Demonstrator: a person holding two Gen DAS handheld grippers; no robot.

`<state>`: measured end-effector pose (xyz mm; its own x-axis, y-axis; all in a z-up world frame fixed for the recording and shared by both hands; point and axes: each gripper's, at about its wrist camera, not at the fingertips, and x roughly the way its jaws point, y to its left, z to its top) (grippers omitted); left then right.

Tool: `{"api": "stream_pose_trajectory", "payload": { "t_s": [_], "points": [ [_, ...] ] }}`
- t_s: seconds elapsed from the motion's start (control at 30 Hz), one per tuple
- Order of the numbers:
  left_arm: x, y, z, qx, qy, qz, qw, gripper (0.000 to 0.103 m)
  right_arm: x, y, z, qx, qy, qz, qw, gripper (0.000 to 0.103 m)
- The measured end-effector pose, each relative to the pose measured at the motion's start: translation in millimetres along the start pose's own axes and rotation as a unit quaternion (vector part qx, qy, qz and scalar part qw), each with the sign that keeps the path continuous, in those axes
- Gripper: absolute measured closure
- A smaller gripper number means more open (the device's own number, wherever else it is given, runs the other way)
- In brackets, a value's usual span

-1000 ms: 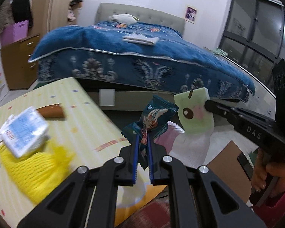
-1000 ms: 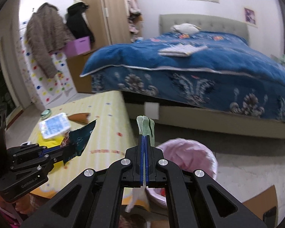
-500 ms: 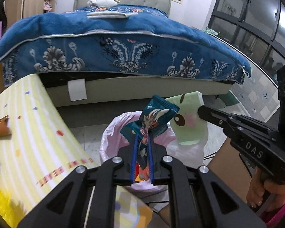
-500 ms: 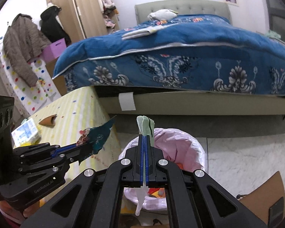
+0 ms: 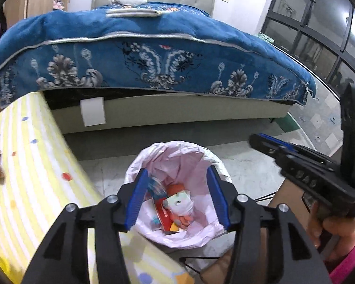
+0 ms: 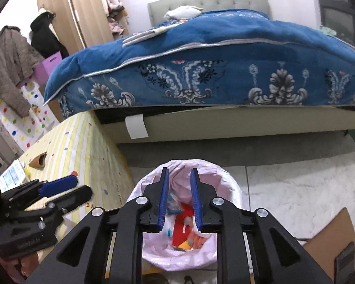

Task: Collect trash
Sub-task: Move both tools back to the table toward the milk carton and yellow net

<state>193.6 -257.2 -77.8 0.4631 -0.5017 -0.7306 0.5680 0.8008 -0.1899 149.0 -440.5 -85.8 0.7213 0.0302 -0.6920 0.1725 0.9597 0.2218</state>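
Observation:
A bin with a pink liner (image 5: 201,156) stands on the floor beside the yellow striped table (image 5: 30,165); it also shows in the right wrist view (image 6: 227,184). Inside lie wrappers: a pale green one (image 5: 181,201), a red one (image 5: 163,215) and a teal one (image 5: 155,187). My left gripper (image 5: 176,196) is open and empty above the bin. My right gripper (image 6: 178,198) is open and empty above the same bin. The right gripper shows at the right of the left wrist view (image 5: 295,165), the left gripper at the left of the right wrist view (image 6: 47,196).
A bed with a blue quilt (image 5: 153,54) stands behind the bin. On the table lie a brown wrapper (image 6: 39,159) and a white tissue pack (image 6: 11,175). A cardboard sheet (image 6: 331,243) lies on the marble floor at the right. A wardrobe (image 6: 66,16) stands far left.
Both grippers opened over the bin. The teal snack wrapper left my left gripper and the pale green wrapper left my right gripper; both now lie in the bin.

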Motion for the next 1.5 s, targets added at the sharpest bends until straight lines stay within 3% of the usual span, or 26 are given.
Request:
{"api": "stream_pose_trajectory", "payload": {
  "t_s": [0.17, 0.57, 0.67, 0.9, 1.1, 1.23, 1.33, 1.5],
  "points": [
    [-38.8, 14.9, -11.4, -0.011, -0.016, 0.038, 0.9991, 0.053, -36.3, 17.2, -9.6, -0.028, -0.015, -0.002, 1.0, 0.083],
    [-142.4, 38.6, -55.2, -0.052, -0.062, 0.09, 0.9927, 0.053, -82.3, 83.6, -18.4, -0.072, -0.031, 0.058, 0.995, 0.083],
    [-162.0, 49.1, -66.8, -0.063, -0.069, 0.106, 0.99, 0.052, -86.1, 106.2, -20.6, -0.09, -0.028, 0.078, 0.993, 0.076],
    [-202.7, 97.2, -98.6, -0.111, -0.08, 0.164, 0.9768, 0.047, -88.4, 164.6, -29.8, -0.143, -0.019, 0.115, 0.983, 0.058],
    [-233.3, 141.6, -123.8, -0.151, -0.087, 0.219, 0.96, 0.038, -84.5, 213.3, -37.8, -0.185, -0.004, 0.144, 0.972, 0.055],
    [-245.8, 167.7, -133.0, -0.174, -0.091, 0.226, 0.9541, 0.031, -82.2, 241.8, -42.0, -0.21, 0.001, 0.155, 0.965, 0.053],
    [-250.4, 181.5, -132.8, -0.18, -0.097, 0.226, 0.9523, 0.02, -77.8, 257.0, -42.9, -0.223, 0.003, 0.157, 0.962, 0.048],
    [-241.4, 199.5, -120.2, -0.179, -0.093, 0.222, 0.9541, 0.02, -68.2, 275.9, -36.2, -0.239, -0.002, 0.146, 0.96, 0.042]
  ]
}}
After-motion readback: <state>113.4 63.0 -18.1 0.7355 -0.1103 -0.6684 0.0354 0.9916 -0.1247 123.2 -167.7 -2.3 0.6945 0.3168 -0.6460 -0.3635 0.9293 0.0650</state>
